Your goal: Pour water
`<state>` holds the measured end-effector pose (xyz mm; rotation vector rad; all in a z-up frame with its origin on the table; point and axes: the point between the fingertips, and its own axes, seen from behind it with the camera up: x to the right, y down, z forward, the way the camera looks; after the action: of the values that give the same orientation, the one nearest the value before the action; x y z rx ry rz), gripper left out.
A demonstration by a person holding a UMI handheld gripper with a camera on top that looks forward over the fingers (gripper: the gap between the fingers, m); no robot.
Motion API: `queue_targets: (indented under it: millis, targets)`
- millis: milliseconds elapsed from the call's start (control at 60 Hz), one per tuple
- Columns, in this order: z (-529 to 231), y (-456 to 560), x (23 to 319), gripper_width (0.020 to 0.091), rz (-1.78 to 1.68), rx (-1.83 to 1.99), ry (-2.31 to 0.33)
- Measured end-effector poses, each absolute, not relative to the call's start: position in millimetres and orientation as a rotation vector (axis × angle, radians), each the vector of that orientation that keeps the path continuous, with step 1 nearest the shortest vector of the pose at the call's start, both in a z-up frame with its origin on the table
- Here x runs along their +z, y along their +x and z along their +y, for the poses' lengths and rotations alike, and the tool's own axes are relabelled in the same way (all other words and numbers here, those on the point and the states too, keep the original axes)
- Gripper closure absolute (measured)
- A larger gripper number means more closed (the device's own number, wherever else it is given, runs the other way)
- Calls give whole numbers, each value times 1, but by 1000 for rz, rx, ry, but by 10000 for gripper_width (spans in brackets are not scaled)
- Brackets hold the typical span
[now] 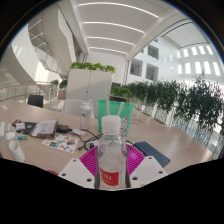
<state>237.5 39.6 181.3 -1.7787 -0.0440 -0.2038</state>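
The claw (112, 172) is clenching a clear water bottle (112, 150) between its two fingers, the magenta pads (90, 160) pressing on either side of the bottle's lower body, where a red label is showing. The bottle is standing upright in the grip, and its white cap (112, 123) is still sitting on top, so by my judgement no pouring is happening yet: the grasp is done, while opening and tipping are left. I cannot tell how much water is inside, nor whether the bottle is resting on the counter (165, 138) or being held above it. No cup or other receiving vessel is showing clearly near the claw. Just beyond the fingers, to the right, a dark flat item is lying on the counter; to the left, papers and small objects (50, 133) are lying scattered. Farther off, a row of green plants (180, 100) is lining the bright hall
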Motion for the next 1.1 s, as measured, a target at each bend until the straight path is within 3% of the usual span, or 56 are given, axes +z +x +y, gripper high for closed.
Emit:
queue_targets:
  millis: [83, 200, 367, 450, 550, 833, 983, 1100]
  targets:
    - [28, 194, 234, 764, -211, -327, -1754]
    - [28, 103, 259, 764, -546, -590, -1706]
    - [46, -19, 225, 765, -1122, -1018, -1509]
    - [54, -53, 221, 764, -1408, -1273, -1301]
    - [60, -76, 194, 766, -1665, -1389, -1167]
    - [67, -108, 172, 764, -2046, -1624, -820]
    - [66, -109, 168, 762, -2043, -1582, -865]
    - [70, -100, 188, 764, -1764, -1362, -1243]
